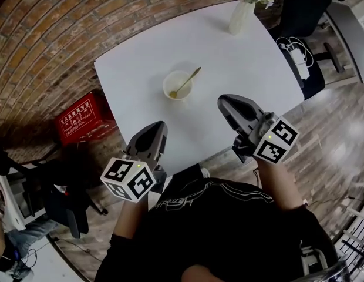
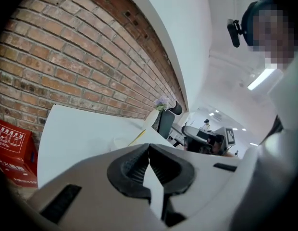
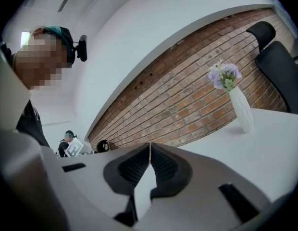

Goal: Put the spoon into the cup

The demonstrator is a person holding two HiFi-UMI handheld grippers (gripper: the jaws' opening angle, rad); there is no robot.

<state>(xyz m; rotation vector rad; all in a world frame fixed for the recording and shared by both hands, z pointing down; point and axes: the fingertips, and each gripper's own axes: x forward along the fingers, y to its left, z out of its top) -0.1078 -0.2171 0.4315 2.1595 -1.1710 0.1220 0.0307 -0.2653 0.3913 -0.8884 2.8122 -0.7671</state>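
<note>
A pale cup [image 1: 177, 86] stands near the middle of the white table [image 1: 141, 69], and a gold spoon [image 1: 186, 83] rests in it with its handle leaning out to the right. My left gripper [image 1: 161, 126] hovers over the table's near edge, short of the cup and to its left, shut and empty. Over that same edge, to the cup's right, is my right gripper [image 1: 223, 100], also shut with nothing held. In the left gripper view the jaws [image 2: 149, 146] meet, with the cup [image 2: 121, 142] and spoon handle [image 2: 137, 137] just beyond. The right gripper view shows its jaws [image 3: 149, 146] pressed together.
A white vase of lilac flowers [image 1: 241, 12] stands at the table's far right corner and shows as the vase [image 3: 241, 109] in the right gripper view. A red crate [image 1: 82, 117] sits on the floor to the left, under the brick wall. A dark chair with white cables [image 1: 299, 56] stands to the right.
</note>
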